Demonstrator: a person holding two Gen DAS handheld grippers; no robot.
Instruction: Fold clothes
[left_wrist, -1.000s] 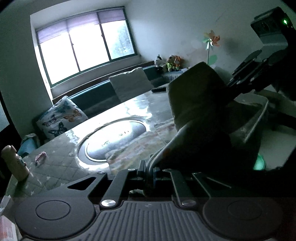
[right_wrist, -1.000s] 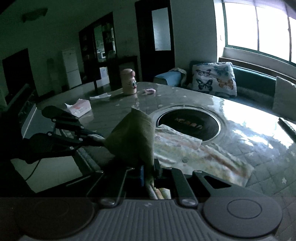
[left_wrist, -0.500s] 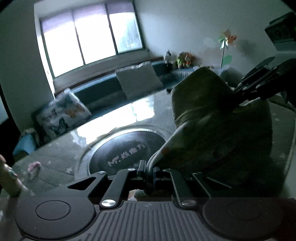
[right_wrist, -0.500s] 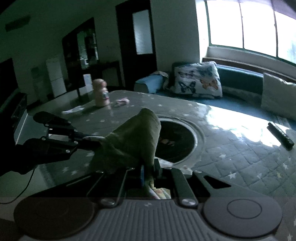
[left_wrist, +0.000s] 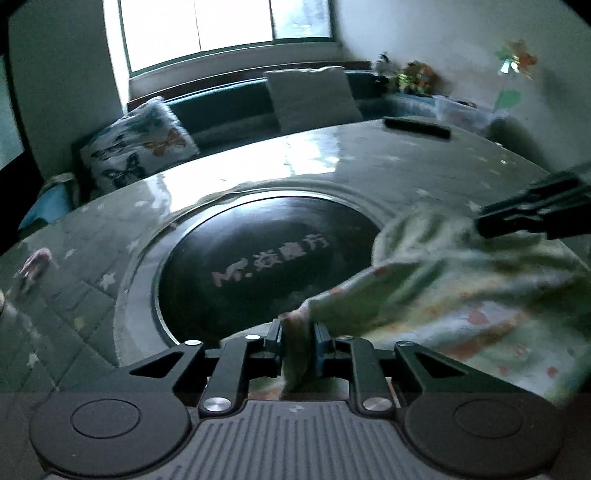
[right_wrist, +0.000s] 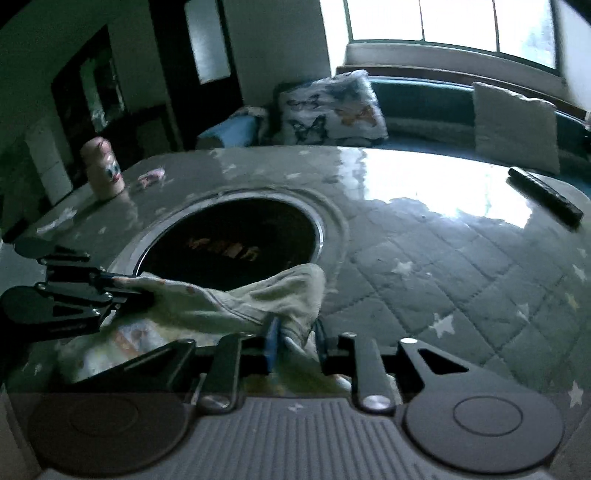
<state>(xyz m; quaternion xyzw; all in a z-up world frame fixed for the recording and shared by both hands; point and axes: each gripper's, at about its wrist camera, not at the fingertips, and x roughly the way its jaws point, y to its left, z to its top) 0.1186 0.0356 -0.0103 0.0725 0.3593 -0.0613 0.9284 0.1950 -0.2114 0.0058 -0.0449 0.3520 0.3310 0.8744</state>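
Observation:
A pale garment with small pink and orange prints (left_wrist: 461, 295) lies low over the quilted table, stretched between both grippers. My left gripper (left_wrist: 298, 341) is shut on one corner of it. My right gripper (right_wrist: 295, 341) is shut on another corner (right_wrist: 295, 291). The right gripper shows at the right edge of the left wrist view (left_wrist: 532, 218), gripping the cloth. The left gripper shows at the left of the right wrist view (right_wrist: 74, 295), gripping the cloth (right_wrist: 177, 302). The cloth sits at the near edge of the round dark inset (left_wrist: 266, 266).
The table (right_wrist: 424, 258) has a round dark inset with a metal rim (right_wrist: 229, 240). A black remote (right_wrist: 543, 195) lies at the far right. A pink bottle (right_wrist: 103, 170) and a small pink item (right_wrist: 151, 177) stand at the far left. A sofa with cushions (left_wrist: 140, 147) runs behind.
Both grippers have come down and forward with the garment, from held high and hanging to low over the table near the inset. The cloth is now spread flatter.

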